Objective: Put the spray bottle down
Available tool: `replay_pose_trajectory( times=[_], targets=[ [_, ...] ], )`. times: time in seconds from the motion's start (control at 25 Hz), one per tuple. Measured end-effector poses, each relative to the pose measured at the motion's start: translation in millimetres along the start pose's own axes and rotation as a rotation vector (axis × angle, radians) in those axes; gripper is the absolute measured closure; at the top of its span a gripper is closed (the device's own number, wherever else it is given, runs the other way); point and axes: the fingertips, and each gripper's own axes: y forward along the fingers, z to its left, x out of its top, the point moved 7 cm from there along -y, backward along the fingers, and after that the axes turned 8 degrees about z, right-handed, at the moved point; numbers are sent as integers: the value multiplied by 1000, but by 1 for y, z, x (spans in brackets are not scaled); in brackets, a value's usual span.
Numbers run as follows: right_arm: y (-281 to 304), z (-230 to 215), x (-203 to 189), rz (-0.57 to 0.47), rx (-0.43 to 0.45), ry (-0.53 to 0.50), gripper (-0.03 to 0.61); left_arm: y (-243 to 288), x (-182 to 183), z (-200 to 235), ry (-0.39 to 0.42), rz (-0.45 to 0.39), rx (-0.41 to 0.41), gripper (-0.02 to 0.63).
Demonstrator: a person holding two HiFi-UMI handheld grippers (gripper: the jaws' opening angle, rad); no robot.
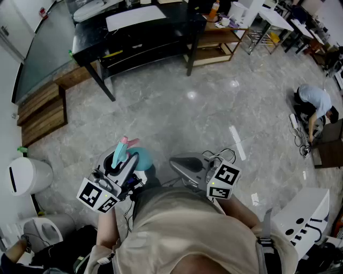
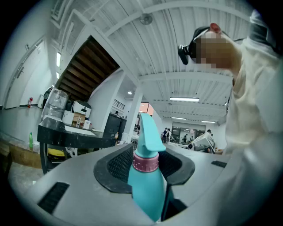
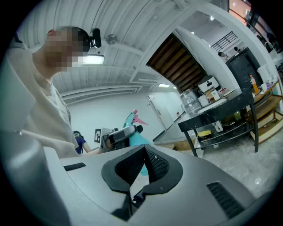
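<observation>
Currently, left gripper [image 1: 119, 163] clamps the teal plastic spray bottle [image 2: 146, 185], carry step; right gripper [image 1: 187, 167] is closed, empty; next: reach a surface, lower, release

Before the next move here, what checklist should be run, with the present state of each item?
1. Left gripper clamps the spray bottle: ok, pads press its body below the pink collar.
2. Bottle nozzle-up: ok.
3. Right gripper free: ok, shut on nothing.
4. Surface under the bottle: not ok, only floor; the black table stands across it.
5. Bare spot on the table: ok, dark top shows beside the white sheet.
6. Crouching person off the path: ok, far right.
</observation>
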Motion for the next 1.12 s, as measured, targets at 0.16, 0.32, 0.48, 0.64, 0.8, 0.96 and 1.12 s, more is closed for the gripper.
replay_pose_trajectory(
  times=[0.16, 0.32, 0.48, 0.64, 0.8, 0.96, 1.12],
  targets=[
    [25, -14, 6, 1, -28, 22, 557, -11, 11, 38, 14, -2, 3, 456],
    [46, -22, 14, 27, -23, 32, 557, -21, 15, 59, 4, -13, 12, 456],
    [65, -30, 26, 36, -1, 32, 557, -27, 18, 79, 12, -13, 44, 456],
    [88, -37, 33, 51, 5, 38, 557, -33, 22, 101, 12, -14, 57, 456],
    [114, -41, 40, 67, 19, 36, 557, -42, 24, 126, 10, -6, 75, 456],
    [131, -43, 44, 69, 55, 41, 557, -47, 25, 142, 8, -6, 80, 456],
    [156, -46, 53, 91, 96, 46, 557, -57, 27, 161, -2, -7, 106, 456]
  ],
)
